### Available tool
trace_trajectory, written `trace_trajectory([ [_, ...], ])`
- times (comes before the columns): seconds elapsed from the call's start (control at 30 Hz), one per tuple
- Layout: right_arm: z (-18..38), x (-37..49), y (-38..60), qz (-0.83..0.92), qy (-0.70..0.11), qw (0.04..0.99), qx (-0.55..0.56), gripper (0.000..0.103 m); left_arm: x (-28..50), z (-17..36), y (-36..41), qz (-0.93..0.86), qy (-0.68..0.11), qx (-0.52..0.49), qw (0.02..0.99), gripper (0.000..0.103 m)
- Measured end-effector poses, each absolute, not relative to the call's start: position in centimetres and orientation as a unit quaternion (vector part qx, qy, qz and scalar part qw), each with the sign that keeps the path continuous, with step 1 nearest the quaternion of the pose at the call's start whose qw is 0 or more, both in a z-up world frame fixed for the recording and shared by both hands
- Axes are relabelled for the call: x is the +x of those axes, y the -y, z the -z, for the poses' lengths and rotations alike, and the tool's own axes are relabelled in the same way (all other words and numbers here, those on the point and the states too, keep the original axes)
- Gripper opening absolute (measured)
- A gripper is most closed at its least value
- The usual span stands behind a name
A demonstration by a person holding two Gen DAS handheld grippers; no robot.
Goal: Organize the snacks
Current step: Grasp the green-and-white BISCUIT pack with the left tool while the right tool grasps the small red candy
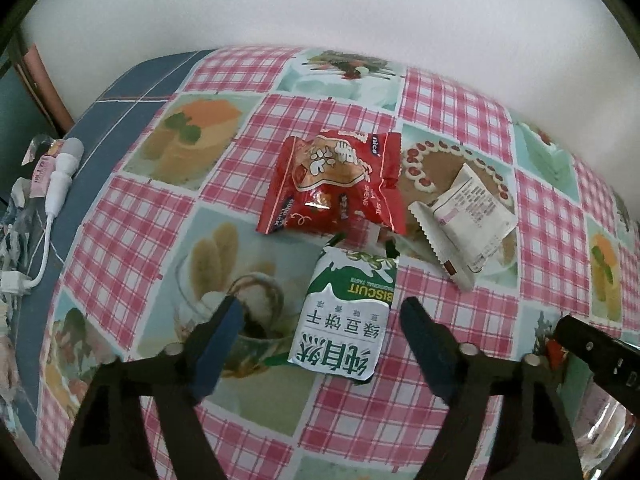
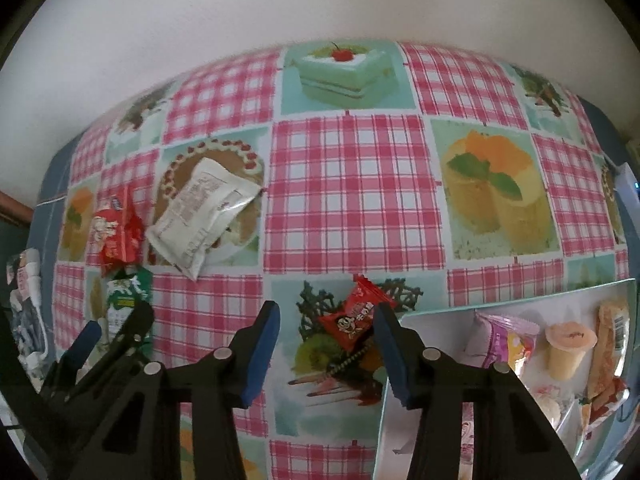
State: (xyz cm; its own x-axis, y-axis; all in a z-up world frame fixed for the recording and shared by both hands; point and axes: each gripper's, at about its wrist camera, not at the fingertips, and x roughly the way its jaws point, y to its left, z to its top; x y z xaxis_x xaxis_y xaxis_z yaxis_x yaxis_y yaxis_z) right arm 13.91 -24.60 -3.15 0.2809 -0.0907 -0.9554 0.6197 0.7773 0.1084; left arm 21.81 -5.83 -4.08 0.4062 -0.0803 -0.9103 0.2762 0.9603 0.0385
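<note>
A green-and-white biscuit packet (image 1: 344, 320) lies flat on the checked tablecloth between the fingers of my left gripper (image 1: 322, 308), which is open; neither pad touches it. Beyond it lie a red snack bag (image 1: 332, 184) and a white packet (image 1: 468, 216). In the right wrist view my right gripper (image 2: 327, 312) is open over a small red candy packet (image 2: 354, 316). The candy lies against the right finger and far from the left one. The left gripper (image 2: 118, 322) shows at lower left over the biscuit packet (image 2: 128, 292), with the red bag (image 2: 116, 228) and white packet (image 2: 204, 208) behind.
A teal-rimmed white tray (image 2: 520, 300) at lower right holds several snacks, among them a jelly cup (image 2: 568, 348). A white cable with a plug (image 1: 60, 176) and wrappers lie on the blue surface left of the cloth. A white wall backs the table.
</note>
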Motion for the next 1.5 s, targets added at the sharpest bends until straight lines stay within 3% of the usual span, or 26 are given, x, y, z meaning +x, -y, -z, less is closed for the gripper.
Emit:
trace_trajectory([
  [0.23, 4.0, 15.2, 24.5, 0.243, -0.565, 0.754, 0.232, 0.052, 21.9, 4.4, 5.7, 0.097, -0.54, 0.099, 0.83, 0.043],
  [0.47, 5.0, 15.9, 23.3, 0.215, -0.572, 0.752, 0.245, 0.05, 22.2, 4.4, 4.9, 0.085, -0.545, 0.094, 0.829, 0.043],
  [0.7, 5.0, 16.7, 21.5, 0.208, -0.579, 0.759, 0.216, 0.041, 22.9, 4.5, 3.2, 0.068, -0.551, 0.081, 0.828, 0.043],
  [1.03, 5.5, 16.6, 21.3, 0.228, -0.58, 0.759, 0.187, 0.019, 23.2, 4.7, 2.8, 0.069, -0.552, 0.075, 0.827, 0.042],
  [1.5, 2.8, 12.6, 20.6, 0.218, -0.545, 0.781, 0.213, 0.018, 22.0, 2.8, 2.5, 0.07, -0.547, 0.08, 0.831, 0.042],
])
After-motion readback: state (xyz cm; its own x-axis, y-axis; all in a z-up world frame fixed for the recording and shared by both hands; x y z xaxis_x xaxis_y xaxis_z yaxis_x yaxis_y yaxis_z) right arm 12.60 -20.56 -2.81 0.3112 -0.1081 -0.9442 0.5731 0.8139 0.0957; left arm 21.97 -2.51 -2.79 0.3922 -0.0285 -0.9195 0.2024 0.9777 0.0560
